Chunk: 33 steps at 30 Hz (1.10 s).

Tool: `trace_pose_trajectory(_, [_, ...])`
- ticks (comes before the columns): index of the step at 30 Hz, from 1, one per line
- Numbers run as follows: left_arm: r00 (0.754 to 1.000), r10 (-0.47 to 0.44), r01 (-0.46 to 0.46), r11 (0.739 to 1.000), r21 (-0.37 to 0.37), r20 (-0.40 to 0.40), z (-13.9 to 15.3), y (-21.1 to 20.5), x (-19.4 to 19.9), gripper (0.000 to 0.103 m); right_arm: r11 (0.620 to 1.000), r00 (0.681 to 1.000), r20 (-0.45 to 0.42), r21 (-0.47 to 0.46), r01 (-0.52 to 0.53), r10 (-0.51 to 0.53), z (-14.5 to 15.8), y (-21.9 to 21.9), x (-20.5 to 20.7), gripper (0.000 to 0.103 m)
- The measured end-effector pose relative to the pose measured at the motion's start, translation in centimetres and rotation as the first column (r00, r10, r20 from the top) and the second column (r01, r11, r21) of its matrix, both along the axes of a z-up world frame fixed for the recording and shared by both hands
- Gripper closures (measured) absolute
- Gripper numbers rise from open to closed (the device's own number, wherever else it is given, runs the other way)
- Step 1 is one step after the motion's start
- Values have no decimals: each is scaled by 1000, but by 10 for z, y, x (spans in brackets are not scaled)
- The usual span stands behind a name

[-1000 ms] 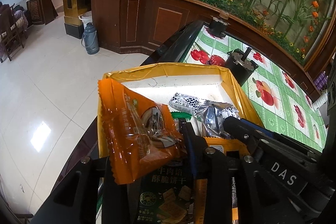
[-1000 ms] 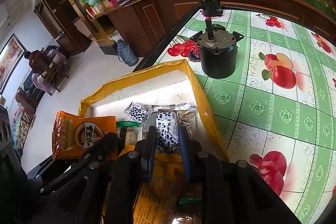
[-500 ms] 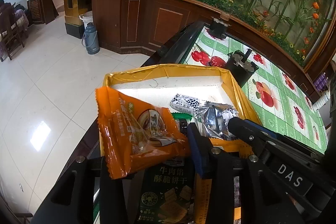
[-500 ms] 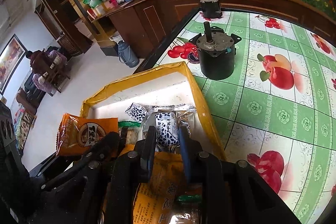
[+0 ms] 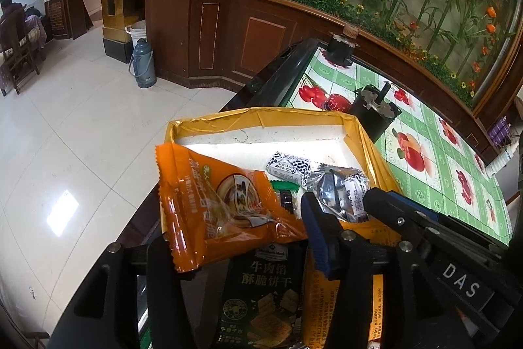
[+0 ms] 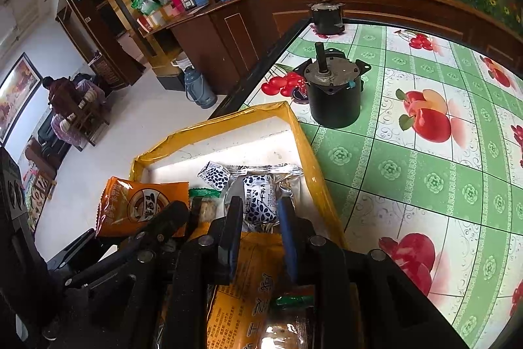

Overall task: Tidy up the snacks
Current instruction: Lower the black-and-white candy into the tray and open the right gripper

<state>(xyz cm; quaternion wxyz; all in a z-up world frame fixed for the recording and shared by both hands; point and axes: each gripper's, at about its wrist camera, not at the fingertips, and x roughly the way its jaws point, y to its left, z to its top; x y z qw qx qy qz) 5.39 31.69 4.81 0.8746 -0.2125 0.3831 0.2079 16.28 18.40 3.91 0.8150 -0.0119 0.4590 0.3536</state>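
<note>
A yellow-rimmed tray (image 5: 261, 116) (image 6: 228, 120) holds several wrapped snacks. My left gripper (image 5: 235, 218) hovers over its near left side and its jaws are opening. An orange snack packet (image 5: 215, 201) (image 6: 137, 205) lies slack between them, leaning on the left finger. My right gripper (image 6: 260, 208) is shut on a silver-wrapped snack with a dotted label (image 6: 258, 198) (image 5: 336, 192) inside the tray. A small dotted packet (image 5: 287, 167) and a green one (image 6: 204, 193) lie beside it. A dark green biscuit pack (image 5: 264, 293) and a yellow-orange pack (image 6: 242, 283) lie under the grippers.
The tray sits at the left edge of a table with a green fruit-print cloth (image 6: 425, 179). Two black motor-like cylinders (image 6: 333, 97) (image 6: 327, 15) stand beyond it. Past the edge are tiled floor, a grey flask (image 5: 142, 64) and a seated person (image 6: 65, 97).
The left jaws have spread wider and the orange packet has sagged from upright to a flatter tilt. The right gripper stays on the silver snack.
</note>
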Motion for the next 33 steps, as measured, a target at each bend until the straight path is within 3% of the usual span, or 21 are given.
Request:
trace_pose_trajectory(4, [1000,6,-6,1000,1,7,1,0,-1,47,1000,1000,5,5,6,-6,2,-3,0,71])
trace_pose_trajectory(21, [1000,0,0,1000,19,21,7,-4,-5,45,1000,1000,8,6,4,-5,8,-10,-8,70])
trace_pose_trajectory(33, [999,-11,9,999,41,37,14,-14,-9,44,1000,1000,25,12,15,-15,18,-26,-26,64])
